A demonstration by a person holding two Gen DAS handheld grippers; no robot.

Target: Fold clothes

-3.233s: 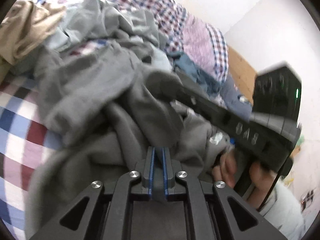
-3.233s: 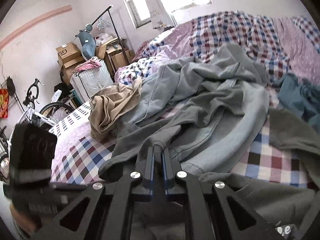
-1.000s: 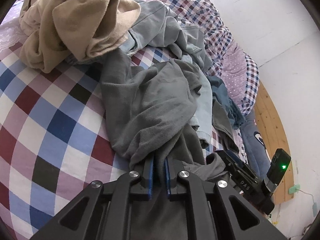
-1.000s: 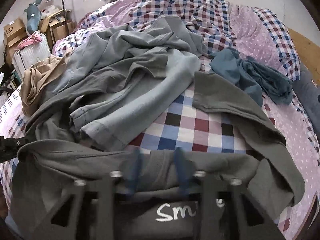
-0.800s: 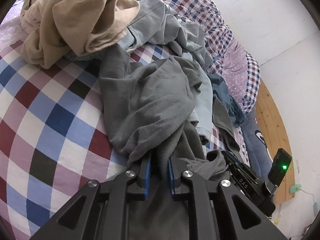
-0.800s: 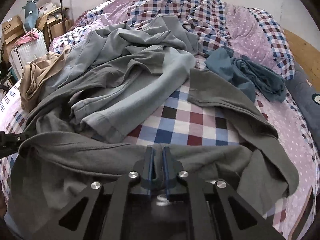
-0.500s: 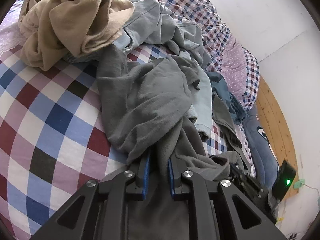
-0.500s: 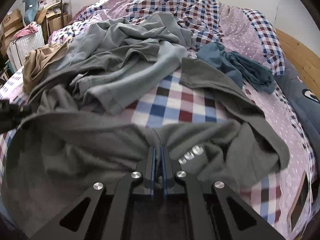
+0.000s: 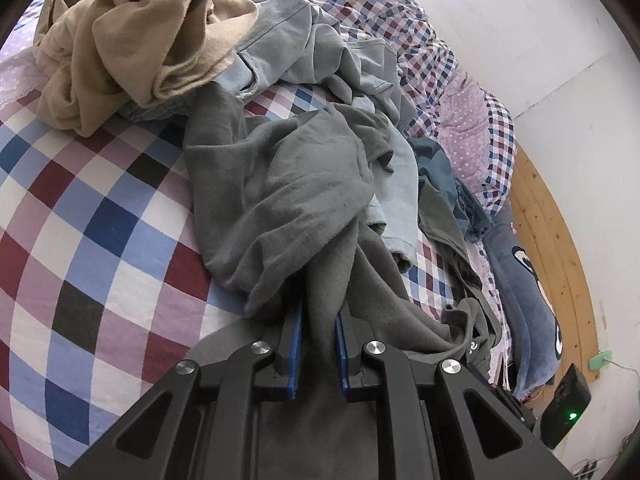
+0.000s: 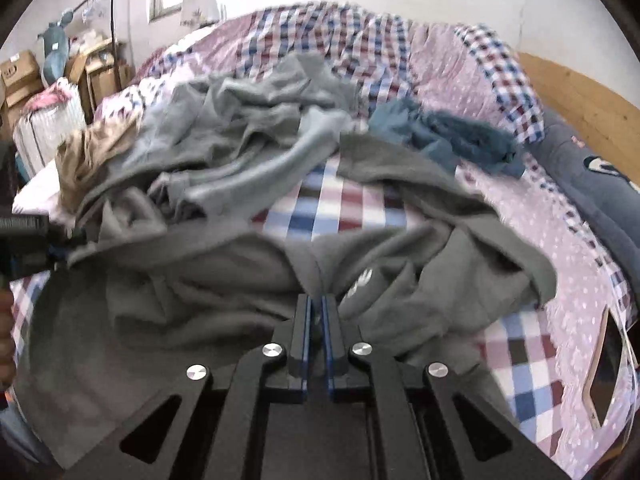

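A dark grey sweatshirt lies crumpled on the checked bed sheet. My left gripper is shut on a bunched edge of it. In the right wrist view the same sweatshirt spreads across the front with white print near my right gripper, which is shut on its edge. The left gripper shows at the far left of that view, holding the other end. The right gripper's body shows at the lower right of the left wrist view.
A tan garment is heaped at the far left. Light grey-blue clothes lie behind the sweatshirt, a teal garment to the right. A dark blue pillow lies by the wooden headboard. Boxes and a rack stand beyond the bed.
My right gripper closed on the sweatshirt's edge and pulled it up and toward me. The left gripper kept its hold, its jaws now slightly wider around thicker cloth. The grippers have drawn apart.
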